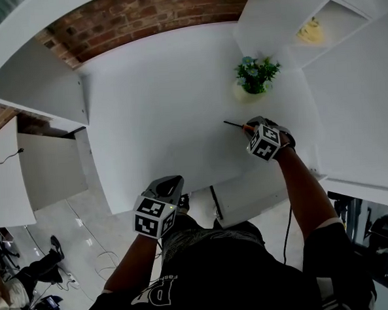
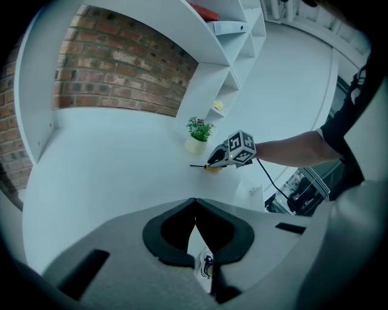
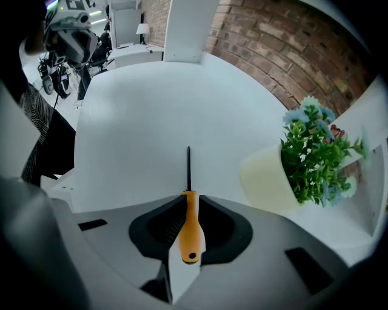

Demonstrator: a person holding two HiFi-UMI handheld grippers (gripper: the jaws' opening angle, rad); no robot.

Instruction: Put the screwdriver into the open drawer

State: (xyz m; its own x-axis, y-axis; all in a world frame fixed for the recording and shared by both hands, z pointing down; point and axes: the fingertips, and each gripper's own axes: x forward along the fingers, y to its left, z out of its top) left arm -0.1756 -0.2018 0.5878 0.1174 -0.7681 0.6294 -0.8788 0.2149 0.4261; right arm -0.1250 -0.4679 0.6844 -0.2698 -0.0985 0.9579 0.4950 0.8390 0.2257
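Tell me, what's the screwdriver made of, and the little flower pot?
The screwdriver has a smooth orange handle with a soft sheen, so it is most likely plastic. Its thin, dark, straight shaft looks like metal. The pot is pale cream and matte, with no shine. It could be ceramic or plastic; I can't tell which.

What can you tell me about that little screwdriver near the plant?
The screwdriver has a smooth orange handle, plastic by its look, with a small hole near the butt, and a thin dark metal shaft. It lies on the white table, shaft pointing away from the right gripper, whose open jaws straddle the handle without pressing it. The potted plant stands apart.
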